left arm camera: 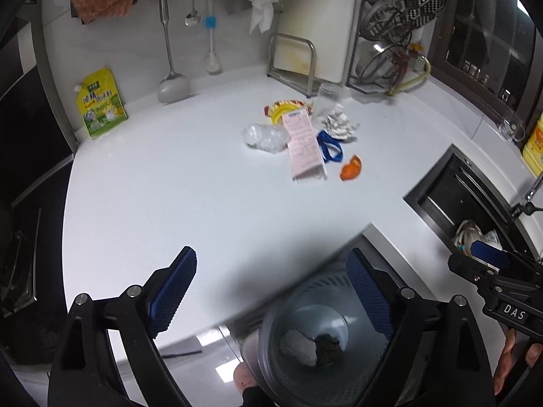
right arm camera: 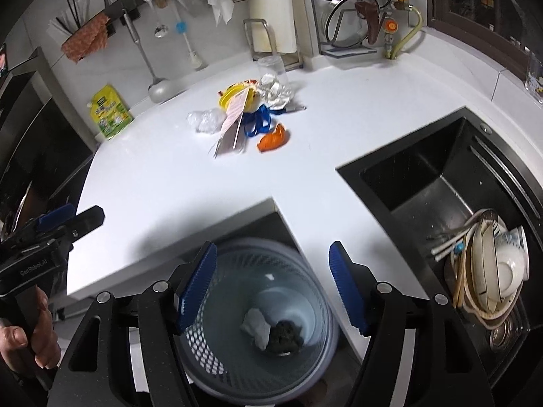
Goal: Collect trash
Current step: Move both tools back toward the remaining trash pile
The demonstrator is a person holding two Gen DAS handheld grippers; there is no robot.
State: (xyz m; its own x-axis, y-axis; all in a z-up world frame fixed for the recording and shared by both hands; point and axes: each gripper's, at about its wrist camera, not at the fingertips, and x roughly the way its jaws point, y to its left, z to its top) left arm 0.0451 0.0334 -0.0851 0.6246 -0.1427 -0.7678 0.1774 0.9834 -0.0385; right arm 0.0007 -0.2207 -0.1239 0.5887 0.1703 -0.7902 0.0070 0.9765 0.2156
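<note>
A pile of trash lies on the white counter (left arm camera: 169, 186): a pink receipt (left arm camera: 303, 144), an orange peel (left arm camera: 352, 168), a blue ribbon (left arm camera: 329, 147), crumpled white paper (left arm camera: 339, 123), clear plastic wrap (left arm camera: 263, 137) and a yellow wrapper (left arm camera: 283, 110). The pile also shows in the right wrist view, with the peel (right arm camera: 273, 139) nearest. A blue-grey mesh bin (right arm camera: 258, 308) stands on the floor below the counter edge, holding a white wad (right arm camera: 256, 327) and a dark lump (right arm camera: 285, 335). My left gripper (left arm camera: 271, 291) is open and empty above the counter edge. My right gripper (right arm camera: 271, 288) is open and empty over the bin.
A black sink (right arm camera: 441, 196) with stacked dishes (right arm camera: 492, 271) is at the right. A green-yellow pouch (left arm camera: 100, 105), hanging utensils (left arm camera: 169, 51), a cutting board rack (left arm camera: 295, 57), a glass jar (left arm camera: 327, 96) and a dish rack (left arm camera: 393, 34) line the back wall. A stove (left arm camera: 23, 203) is at the left.
</note>
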